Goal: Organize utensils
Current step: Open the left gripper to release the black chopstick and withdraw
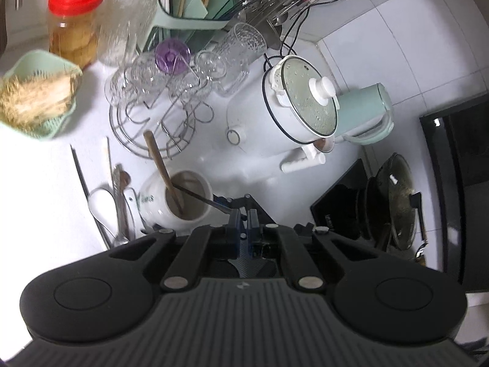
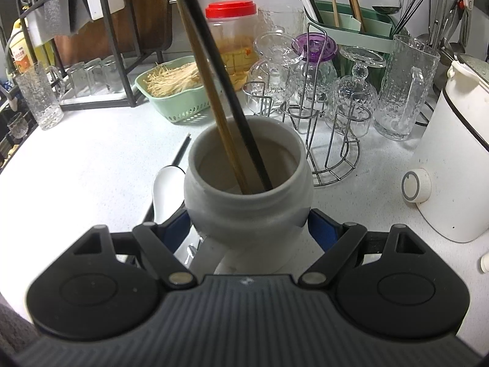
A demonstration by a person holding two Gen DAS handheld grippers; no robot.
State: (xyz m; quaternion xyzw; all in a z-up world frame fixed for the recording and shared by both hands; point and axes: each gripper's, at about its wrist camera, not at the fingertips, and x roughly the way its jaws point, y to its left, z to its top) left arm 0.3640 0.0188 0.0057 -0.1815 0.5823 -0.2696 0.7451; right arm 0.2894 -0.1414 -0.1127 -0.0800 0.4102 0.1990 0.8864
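A white ceramic jar (image 2: 247,211) stands on the counter, and my right gripper (image 2: 249,224) is shut on its belly with a blue pad on each side. Inside it lean a wooden chopstick (image 2: 214,98) and a black chopstick (image 2: 227,91). In the left wrist view the same jar (image 1: 152,205) sits just ahead of my left gripper (image 1: 244,221). Its jaws are shut on the upper end of the black chopstick (image 1: 198,197), whose tip rests in the jar. A white spoon (image 1: 101,205), metal spoons (image 1: 120,214) and loose chopsticks (image 1: 79,168) lie left of the jar.
Behind the jar stands a wire rack of glasses (image 2: 321,107). A white cooker (image 2: 452,153) is to the right and a green basket (image 2: 174,91) to the left, with a red-lidded jar (image 2: 232,36) and a green utensil drainer (image 2: 351,27) at the back. A stove with a lidded pan (image 1: 391,202) is at the right.
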